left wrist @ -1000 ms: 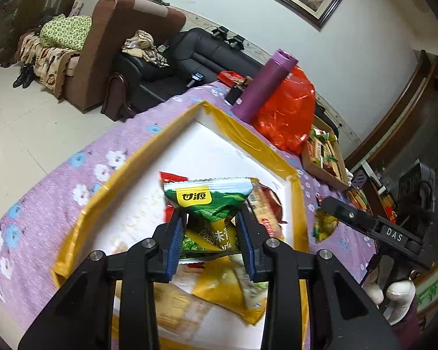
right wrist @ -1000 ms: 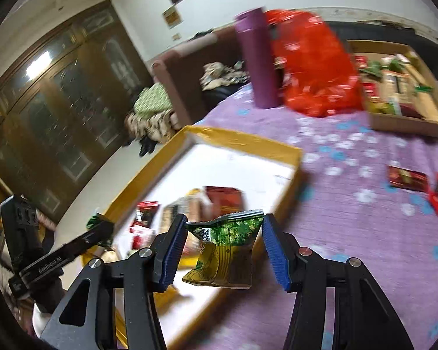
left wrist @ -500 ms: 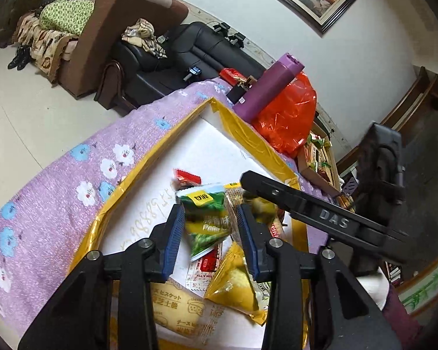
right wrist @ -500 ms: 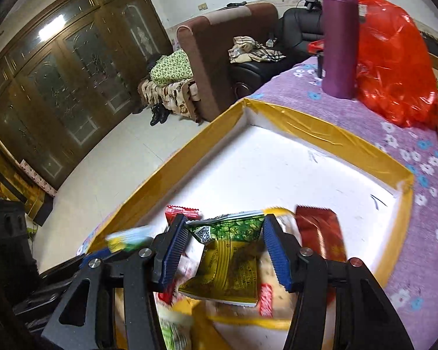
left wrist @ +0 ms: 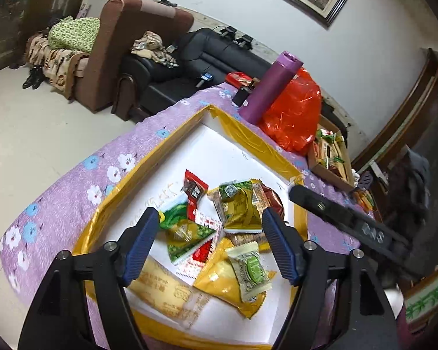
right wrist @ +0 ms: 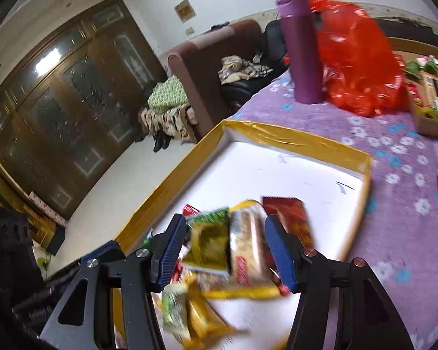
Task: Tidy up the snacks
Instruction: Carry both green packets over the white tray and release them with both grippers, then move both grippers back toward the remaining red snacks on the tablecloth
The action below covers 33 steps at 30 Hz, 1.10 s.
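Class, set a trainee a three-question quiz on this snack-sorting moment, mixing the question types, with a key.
1. True or false: the left gripper is open.
2. Multiple choice: the purple bottle stands (A) in the tray, (B) on the cloth beside the red bag, (C) on the sofa.
3. Fill in: the tray's rim is ____.

Key: 1 true; 2 B; 3 yellow.

left gripper (left wrist: pixel 208 240): black angular frame, ribbed blue pads, silver screws | right gripper (right wrist: pixel 226 250): black frame, blue pads, silver screws
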### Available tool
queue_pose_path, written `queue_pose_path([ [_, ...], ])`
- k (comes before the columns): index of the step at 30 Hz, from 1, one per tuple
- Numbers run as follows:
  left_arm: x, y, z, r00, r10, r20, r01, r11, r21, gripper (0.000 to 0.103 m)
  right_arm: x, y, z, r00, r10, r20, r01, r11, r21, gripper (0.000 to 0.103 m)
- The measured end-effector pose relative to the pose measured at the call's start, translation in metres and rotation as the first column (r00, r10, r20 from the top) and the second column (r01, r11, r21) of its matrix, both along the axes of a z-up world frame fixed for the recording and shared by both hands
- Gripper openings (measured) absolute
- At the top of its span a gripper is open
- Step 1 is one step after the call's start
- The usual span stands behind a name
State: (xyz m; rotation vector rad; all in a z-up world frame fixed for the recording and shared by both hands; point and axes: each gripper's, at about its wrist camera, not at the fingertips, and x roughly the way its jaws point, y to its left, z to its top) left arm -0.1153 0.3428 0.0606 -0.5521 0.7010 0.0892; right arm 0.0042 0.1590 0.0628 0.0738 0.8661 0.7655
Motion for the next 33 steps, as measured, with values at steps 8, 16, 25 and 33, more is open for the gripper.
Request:
queue_pose_path([
  [8, -0.003, -0.052, 0.016, 1.000, -0.016, -0.022, 0.019, 0.992, 0.122, 0.073, -0.034, -0.062, 0.004, 0.994, -0.079, 0.081, 0.080, 0.997, -0.018, 0.061],
  [16, -0.005, -0.137, 0.038, 0.999, 0.047, -0.020, -0.029, 0.834, 0.551, 0.074, -0.067, -0.108, 0.004, 0.981, -0.128, 0.148, 0.131, 0.991, -0.009, 0.064],
  [25, 0.002, -0.172, 0.037, 0.998, -0.008, -0.066, 0.045, 0.813, 0.581, 0.074, -0.071, -0.145, -0.002, 0.976, -0.173, 0.131, 0.171, 0.985, 0.026, 0.064],
  [33, 0.007, -0.192, 0.031, 0.992, -0.062, -0.113, 0.116, 0.814, 0.569, 0.074, -0.071, -0.161, -0.006, 0.974, -0.200, 0.105, 0.196, 0.979, 0.046, 0.064],
])
